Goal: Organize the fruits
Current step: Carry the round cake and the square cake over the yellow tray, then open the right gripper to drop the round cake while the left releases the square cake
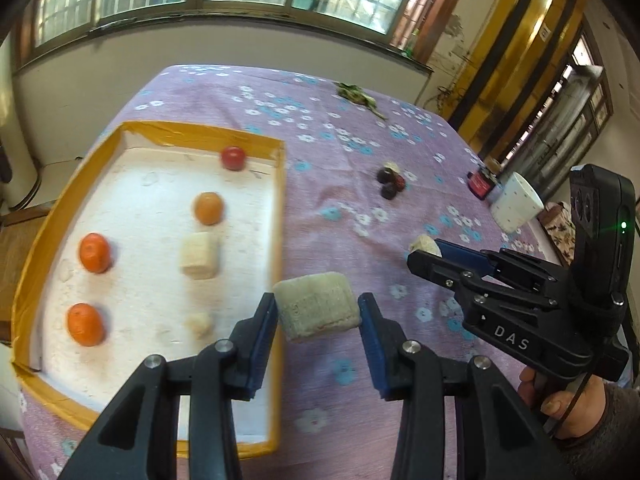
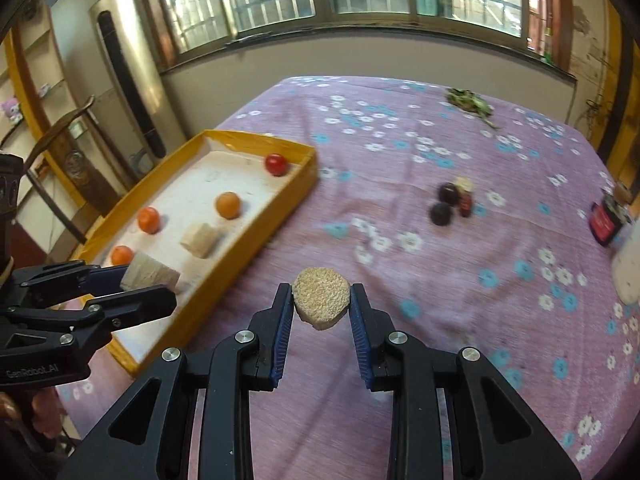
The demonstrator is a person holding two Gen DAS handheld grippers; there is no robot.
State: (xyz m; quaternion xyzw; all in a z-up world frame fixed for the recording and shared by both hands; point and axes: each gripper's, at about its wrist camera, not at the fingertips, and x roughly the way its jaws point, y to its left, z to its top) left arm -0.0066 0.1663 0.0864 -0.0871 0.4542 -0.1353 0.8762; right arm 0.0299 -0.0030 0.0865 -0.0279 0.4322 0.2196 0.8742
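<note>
My left gripper point(image 1: 318, 312) is shut on a pale beige chunk point(image 1: 318, 311) and holds it above the right edge of the yellow tray point(image 1: 168, 130). It also shows in the right wrist view point(image 2: 150, 274). My right gripper point(image 2: 321, 302) is shut on a round pale chunk point(image 2: 321, 298) above the purple cloth; it shows in the left wrist view point(image 1: 426, 246) too. In the tray lie two oranges point(image 1: 94, 252), a paler orange fruit point(image 1: 208, 208), a red fruit point(image 1: 233, 158) and two pale chunks point(image 1: 199, 256).
Dark plums and a red date point(image 1: 390, 182) sit in a small pile mid-table, also in the right wrist view point(image 2: 450, 200). A white dotted cup point(image 1: 516, 202) and a dark red jar point(image 1: 480, 185) stand at the right edge. Green leaves point(image 1: 358, 96) lie at the far side.
</note>
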